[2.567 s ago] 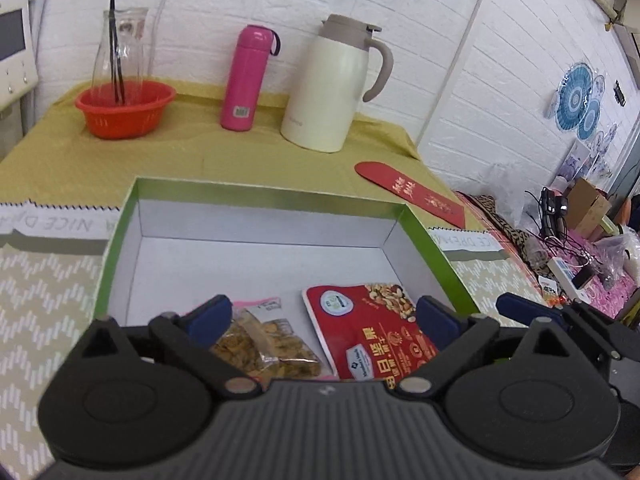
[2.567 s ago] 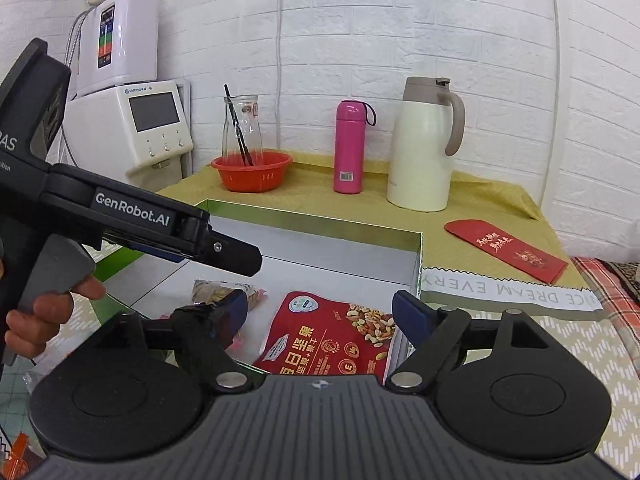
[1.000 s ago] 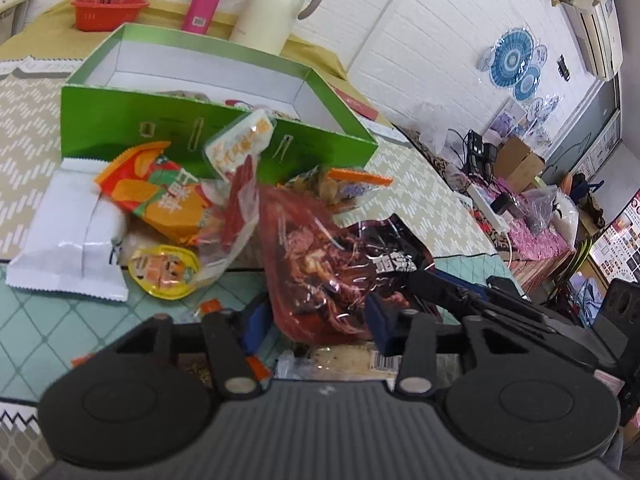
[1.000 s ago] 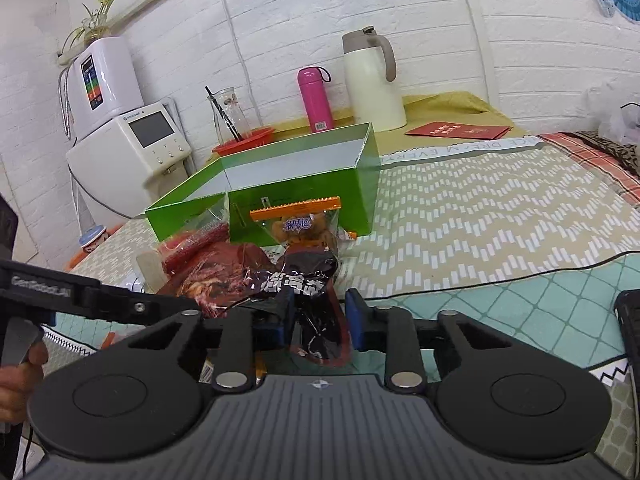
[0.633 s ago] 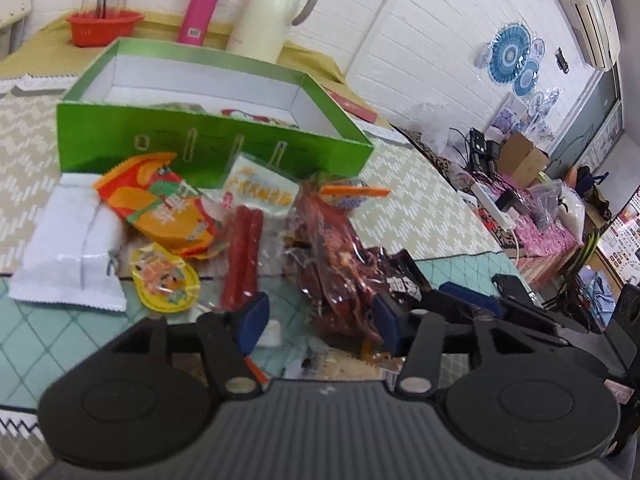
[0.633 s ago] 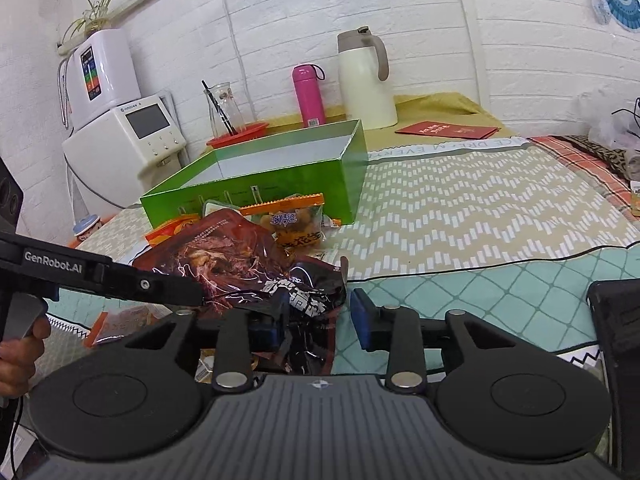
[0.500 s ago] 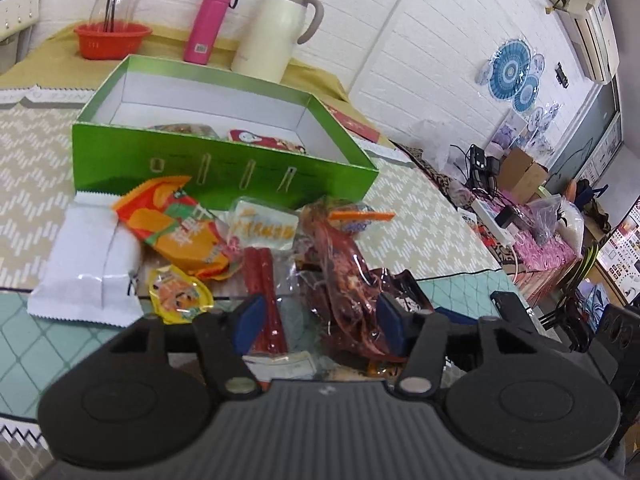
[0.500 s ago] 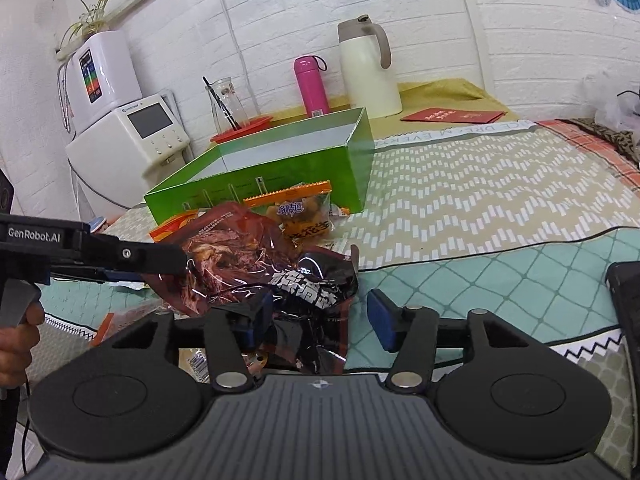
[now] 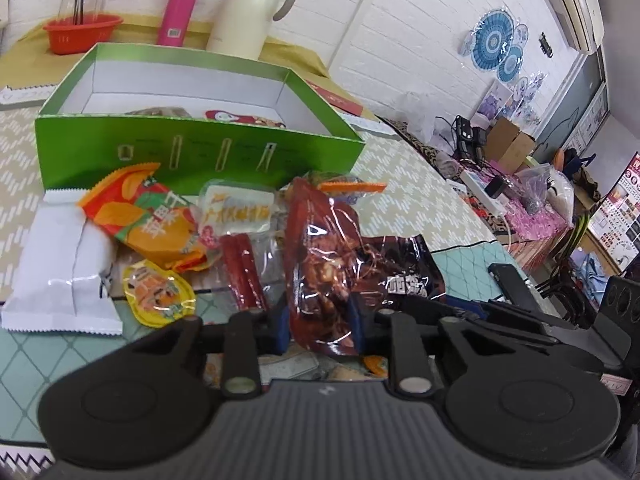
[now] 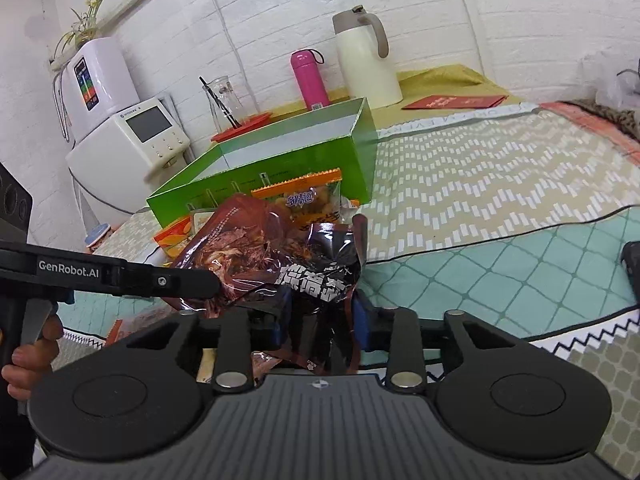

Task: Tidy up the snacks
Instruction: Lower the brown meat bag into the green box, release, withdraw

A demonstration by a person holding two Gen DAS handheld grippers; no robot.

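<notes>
Closing both left tongs (image 9: 320,318) and right tongs (image 10: 322,316) onto dark red snack bag (image 9: 332,264); previously apart; lift toward green box (image 9: 200,152) likely next.

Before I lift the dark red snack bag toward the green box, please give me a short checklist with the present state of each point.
1. Dark red snack bag sits between the closing left gripper jaws: ok.
2. Right gripper jaws closing around the bag's black end: ok.
3. Firm grip on both sides: cannot tell.
4. Green box open on top: ok.
5. Free floor space inside box: ok.
6. Orange-topped packet clear of the bag: not ok, it touches.
</notes>
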